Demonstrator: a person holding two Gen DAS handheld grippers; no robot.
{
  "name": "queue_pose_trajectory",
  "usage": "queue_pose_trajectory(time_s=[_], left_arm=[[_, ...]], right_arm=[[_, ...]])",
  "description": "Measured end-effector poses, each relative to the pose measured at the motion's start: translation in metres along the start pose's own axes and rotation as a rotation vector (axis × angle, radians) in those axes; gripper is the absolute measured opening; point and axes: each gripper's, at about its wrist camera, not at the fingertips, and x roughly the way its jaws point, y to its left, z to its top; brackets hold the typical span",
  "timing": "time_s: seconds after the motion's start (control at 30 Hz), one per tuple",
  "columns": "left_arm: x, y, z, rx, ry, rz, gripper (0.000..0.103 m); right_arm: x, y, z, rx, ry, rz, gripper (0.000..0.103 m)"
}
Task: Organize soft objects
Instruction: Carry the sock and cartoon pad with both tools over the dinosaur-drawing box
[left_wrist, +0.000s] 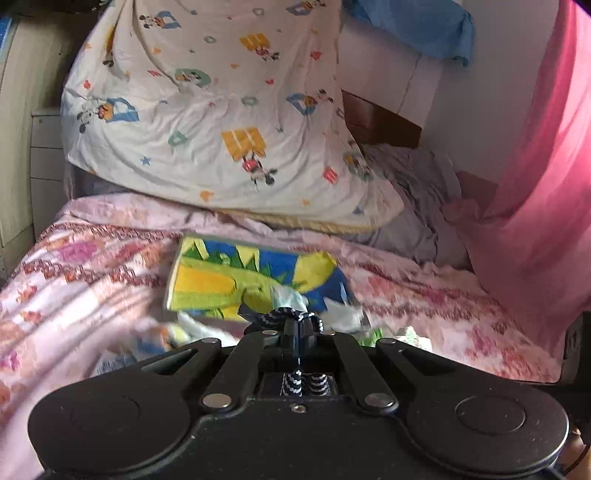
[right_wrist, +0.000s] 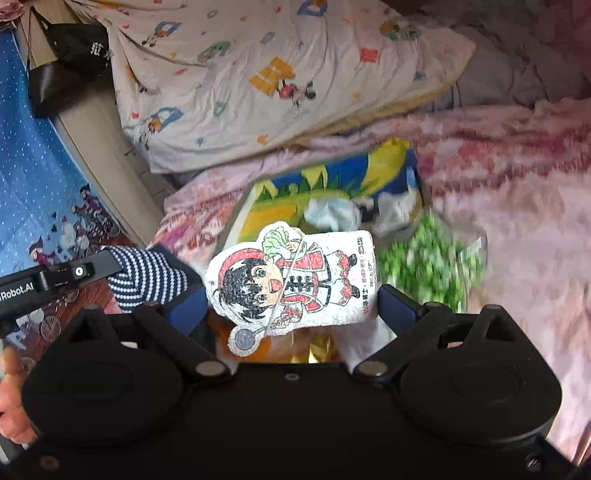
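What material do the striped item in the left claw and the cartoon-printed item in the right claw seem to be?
Striped item: apparently knitted yarn, matte, with visible navy-white ribbed stitches. Cartoon-printed item: probably terry or sponge-like cloth, given its pebbly white surface and grainy print.

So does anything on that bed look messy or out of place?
Yes. Crumpled pale cloths lie loose on the colourful dinosaur towel, not folded. The cartoon-print quilt is heaped against the headboard. The left gripper pinches a navy striped cloth; the right gripper holds a cartoon-figure towel.
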Motion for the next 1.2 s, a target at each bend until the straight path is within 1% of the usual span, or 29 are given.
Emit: queue_pose_trajectory(time_s=[0.1, 0.17, 0.27, 0.43, 0.53, 0.7, 0.83, 0.93, 1.03, 1.07, 1.2], left_arm=[[0.008, 0.001, 0.018, -0.005, -0.027, 0.016, 0.000], [0.018, 0.003, 0.028, -0.006, -0.038, 0.014, 0.000], [0.039, 0.009, 0.041, -0.007, -0.052, 0.005, 0.000], [0.078, 0.022, 0.060, -0.023, -0.074, 0.024, 0.000], [0.103, 0.030, 0.068, -0.032, -0.082, 0.035, 0.000], [0.150, 0.042, 0.071, -0.071, -0.066, 0.046, 0.000], [0.184, 0.049, 0.067, -0.094, -0.039, 0.049, 0.000], [0.205, 0.054, 0.064, -0.116, -0.016, 0.044, 0.000], [0.220, 0.058, 0.063, -0.161, 0.001, 0.034, 0.000], [0.225, 0.059, 0.062, -0.170, 0.008, 0.034, 0.000], [0.238, 0.061, 0.056, -0.169, 0.038, 0.049, 0.000]], right_arm=[[0.009, 0.004, 0.026, -0.016, -0.030, -0.013, 0.096], [0.019, 0.003, 0.041, 0.010, -0.042, -0.014, 0.096], [0.039, 0.000, 0.055, 0.031, -0.058, -0.026, 0.096], [0.075, -0.005, 0.069, 0.010, -0.096, -0.060, 0.096], [0.092, -0.006, 0.068, 0.015, -0.127, -0.085, 0.096], [0.126, -0.015, 0.074, 0.028, -0.156, -0.149, 0.096], [0.146, -0.023, 0.075, 0.053, -0.144, -0.172, 0.096], [0.165, -0.033, 0.072, 0.075, -0.105, -0.183, 0.096], [0.177, -0.045, 0.066, 0.124, -0.074, -0.177, 0.096], [0.181, -0.047, 0.064, 0.129, -0.063, -0.187, 0.096], [0.189, -0.056, 0.060, 0.140, -0.043, -0.216, 0.096]])
